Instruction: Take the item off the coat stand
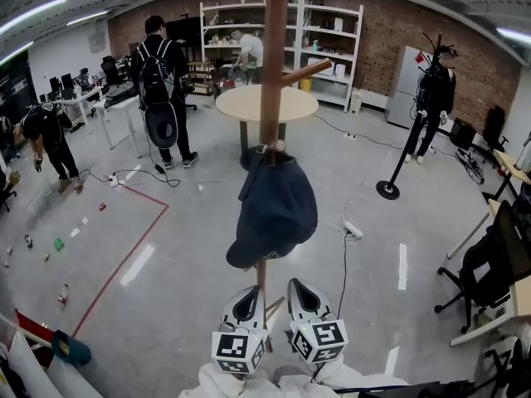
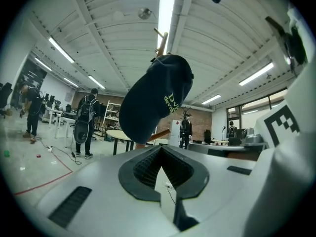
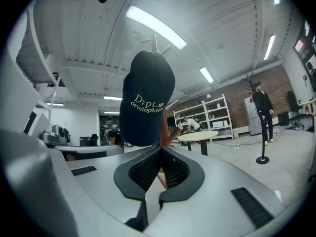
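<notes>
A navy cap [image 1: 275, 210] with pale green lettering hangs on a peg of the brown wooden coat stand [image 1: 272, 56] in the middle of the head view. Both grippers sit low, just short of the stand's lower pole and below the cap. My left gripper [image 1: 251, 291] is shut with nothing between its pads. Right beside it, my right gripper [image 1: 296, 284] is also shut and empty. In the left gripper view the cap [image 2: 153, 100] hangs above the closed tips of the left gripper [image 2: 161, 148]. The right gripper view shows the cap [image 3: 147, 98] just over the right gripper [image 3: 160, 148].
Behind the stand are a round table [image 1: 265, 104] and white shelves [image 1: 282, 40]. People [image 1: 162, 81] stand at the back left. A second stand with dark clothing [image 1: 431, 98] is at the right. A cable with a power strip [image 1: 353, 229] and a red tape line [image 1: 124, 264] lie on the floor.
</notes>
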Tool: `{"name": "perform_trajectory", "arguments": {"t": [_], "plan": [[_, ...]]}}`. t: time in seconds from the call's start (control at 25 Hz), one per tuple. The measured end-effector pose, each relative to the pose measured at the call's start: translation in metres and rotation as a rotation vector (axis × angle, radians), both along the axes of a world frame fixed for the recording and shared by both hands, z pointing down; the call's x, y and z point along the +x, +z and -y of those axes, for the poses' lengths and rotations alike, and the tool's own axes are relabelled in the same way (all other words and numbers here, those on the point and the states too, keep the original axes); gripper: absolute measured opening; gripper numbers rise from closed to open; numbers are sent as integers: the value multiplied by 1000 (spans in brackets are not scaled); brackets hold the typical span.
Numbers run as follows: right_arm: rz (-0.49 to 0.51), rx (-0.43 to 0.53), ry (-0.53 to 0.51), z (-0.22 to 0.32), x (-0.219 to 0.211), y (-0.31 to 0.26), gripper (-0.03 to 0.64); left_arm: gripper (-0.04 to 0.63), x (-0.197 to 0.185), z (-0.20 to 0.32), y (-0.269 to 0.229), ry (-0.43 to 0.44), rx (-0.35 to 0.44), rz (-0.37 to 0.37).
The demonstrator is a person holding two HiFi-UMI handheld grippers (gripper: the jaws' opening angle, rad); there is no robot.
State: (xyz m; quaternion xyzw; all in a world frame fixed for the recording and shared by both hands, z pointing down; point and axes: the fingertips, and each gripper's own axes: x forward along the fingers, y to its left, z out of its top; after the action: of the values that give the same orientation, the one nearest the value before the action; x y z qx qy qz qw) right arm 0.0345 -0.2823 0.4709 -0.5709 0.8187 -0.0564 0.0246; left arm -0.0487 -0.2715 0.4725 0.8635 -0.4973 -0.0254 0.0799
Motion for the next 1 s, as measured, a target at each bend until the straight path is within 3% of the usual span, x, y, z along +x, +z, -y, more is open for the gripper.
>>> {"name": "perform_trajectory", "arguments": {"t": [0.52, 0.92, 1.0], "plan": [[41, 54, -32, 10, 16, -28, 11, 2, 4, 12, -2, -9, -15, -13], [5, 193, -65, 2, 18, -80, 14, 2, 24, 11, -8, 21, -2, -8], [15, 198, -75, 1, 19, -85, 52, 2, 27, 10, -8, 25, -2, -6]]}}
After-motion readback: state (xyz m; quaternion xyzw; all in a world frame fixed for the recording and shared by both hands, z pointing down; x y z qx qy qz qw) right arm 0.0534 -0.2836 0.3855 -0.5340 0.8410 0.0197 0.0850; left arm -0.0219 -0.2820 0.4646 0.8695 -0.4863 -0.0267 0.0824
